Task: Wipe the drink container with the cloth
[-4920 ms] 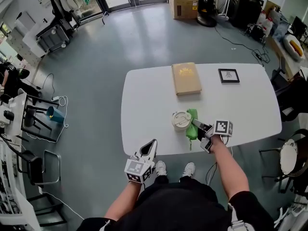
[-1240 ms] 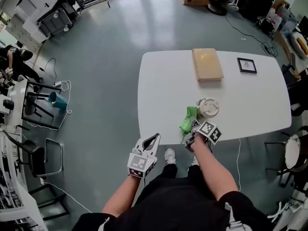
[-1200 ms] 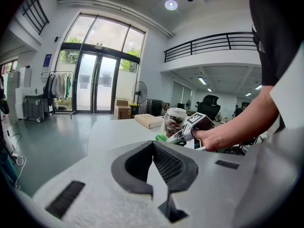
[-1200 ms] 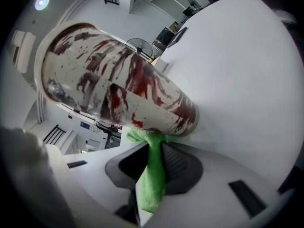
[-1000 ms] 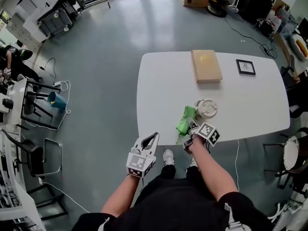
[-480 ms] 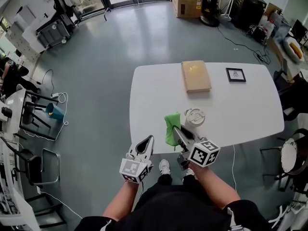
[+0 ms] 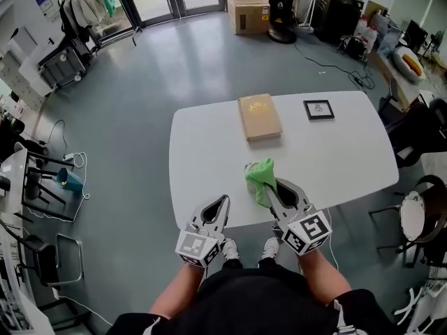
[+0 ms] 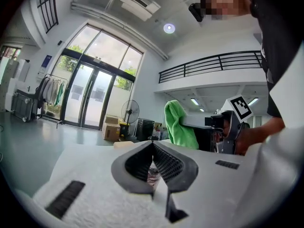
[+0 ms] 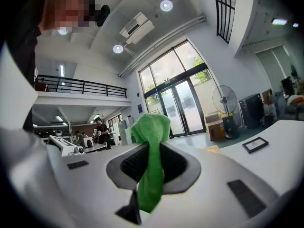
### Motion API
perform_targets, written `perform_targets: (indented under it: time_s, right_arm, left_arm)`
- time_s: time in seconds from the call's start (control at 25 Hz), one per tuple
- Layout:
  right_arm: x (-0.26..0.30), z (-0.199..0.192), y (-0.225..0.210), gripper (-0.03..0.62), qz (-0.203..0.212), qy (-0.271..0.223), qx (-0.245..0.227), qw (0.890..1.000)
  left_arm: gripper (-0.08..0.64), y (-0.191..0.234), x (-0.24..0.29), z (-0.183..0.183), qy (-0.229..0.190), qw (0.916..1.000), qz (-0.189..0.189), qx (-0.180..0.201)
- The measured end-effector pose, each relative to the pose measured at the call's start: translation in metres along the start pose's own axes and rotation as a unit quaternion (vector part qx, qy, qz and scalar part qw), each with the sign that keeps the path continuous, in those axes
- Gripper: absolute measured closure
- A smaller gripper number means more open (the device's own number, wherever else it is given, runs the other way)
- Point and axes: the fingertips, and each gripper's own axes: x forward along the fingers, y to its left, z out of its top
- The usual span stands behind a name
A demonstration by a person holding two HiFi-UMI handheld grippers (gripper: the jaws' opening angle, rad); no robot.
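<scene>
Right gripper (image 7: 272,190) jaws are clamped on a green cloth (image 7: 260,175), which hangs above the near edge of the white table (image 7: 209,138). Left gripper (image 7: 222,202), jaws closed tip to tip, hovers nearby. The drink container is hidden from view.

Surface (image 7: 335,152): white top, rounded corners, standing on grey floor (image 7: 140,117). Two items visible directly on it. Tan book (image 7: 260,116) lies flat at the far-middle, long side running away from the person. Small black frame (image 7: 318,109) lies flat to the book's right near the far edge, close to it but not touching. Both show again in the right gripper view, frame (image 9: 255,145) on the right side of the top. A green cloth (image 7: 261,176) sits in front of the near-middle and hides the patch under it; can't tell what's there.
</scene>
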Motion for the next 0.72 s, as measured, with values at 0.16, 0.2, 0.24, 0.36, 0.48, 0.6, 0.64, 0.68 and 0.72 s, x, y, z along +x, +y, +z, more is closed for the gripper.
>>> perform_targets:
  time_s: [0.16, 0.2, 0.24, 0.36, 0.48, 0.6, 0.64, 0.68, 0.72]
  right_arm:
    - [-0.02, 0.006, -0.023, 0.523, -0.028, 0.0, -0.011, 1.0]
    - [-0.022, 0.006, -0.025, 0.523, -0.03, 0.0, -0.012, 0.999]
    - [-0.024, 0.006, -0.027, 0.523, -0.031, 0.001, -0.011, 0.999]
    - [-0.027, 0.001, -0.032, 0.523, -0.03, 0.007, -0.008, 0.999]
    - [-0.03, -0.004, -0.033, 0.523, -0.03, 0.013, -0.012, 0.999]
    - [-0.03, -0.005, -0.033, 0.523, -0.031, 0.017, -0.026, 0.999]
    - [-0.03, -0.004, -0.033, 0.523, -0.03, 0.018, -0.031, 0.999]
    - [-0.029, -0.004, -0.032, 0.523, -0.029, 0.018, -0.036, 0.999]
    - [-0.028, -0.004, -0.032, 0.523, -0.028, 0.019, -0.041, 0.999]
  left_arm:
    - [0.552, -0.014, 0.014, 0.003, 0.001, 0.9998, -0.012, 0.012]
    - [0.552, -0.017, 0.016, 0.004, 0.002, 0.9998, -0.015, 0.016]
    - [0.552, -0.021, 0.018, 0.004, 0.002, 0.9996, -0.018, 0.019]
    - [0.552, -0.034, 0.023, 0.008, 0.0, 0.9993, -0.028, 0.026]
    - [0.552, -0.044, 0.025, 0.009, -0.003, 0.999, -0.033, 0.029]
    - [0.552, -0.047, 0.025, 0.009, -0.001, 0.9988, -0.034, 0.034]
    - [0.552, -0.047, 0.025, 0.009, -0.001, 0.9988, -0.034, 0.036]
    - [0.552, -0.048, 0.026, 0.009, 0.0, 0.9987, -0.034, 0.038]
    - [0.552, -0.048, 0.026, 0.009, 0.0, 0.9986, -0.034, 0.039]
